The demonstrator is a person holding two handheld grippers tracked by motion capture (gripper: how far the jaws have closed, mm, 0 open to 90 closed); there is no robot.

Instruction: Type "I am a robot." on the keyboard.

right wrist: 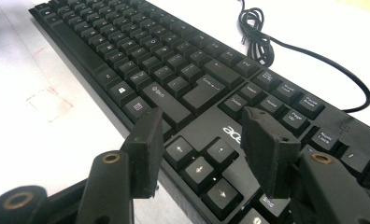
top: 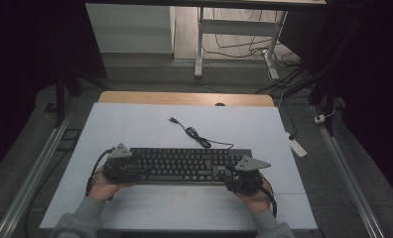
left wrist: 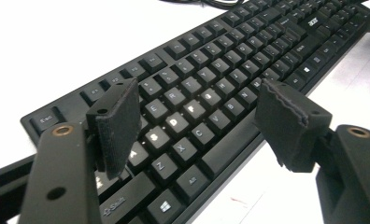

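Note:
A black keyboard (top: 184, 165) lies flat on the white board (top: 135, 129), its keys facing up. Its black cable (top: 197, 135) coils behind it and ends in a loose plug (top: 172, 120). My left gripper (top: 131, 171) is at the keyboard's left end, open, with its jaws spread above the letter keys (left wrist: 197, 100). At the right end my right gripper (top: 225, 174) is open too; one jaw is at the keyboard's front edge and the other is over the arrow keys (right wrist: 202, 121). The keyboard (left wrist: 230, 60) (right wrist: 150, 51) is not clamped by either gripper. The cable (right wrist: 258, 37) lies beyond the far edge.
The white board covers a wooden table (top: 184, 97). A faint red mark (right wrist: 50, 103) is on the board in front of the keyboard. Beyond the table stand white desk legs (top: 199, 44), with floor cables and a power strip (top: 297, 147) at right.

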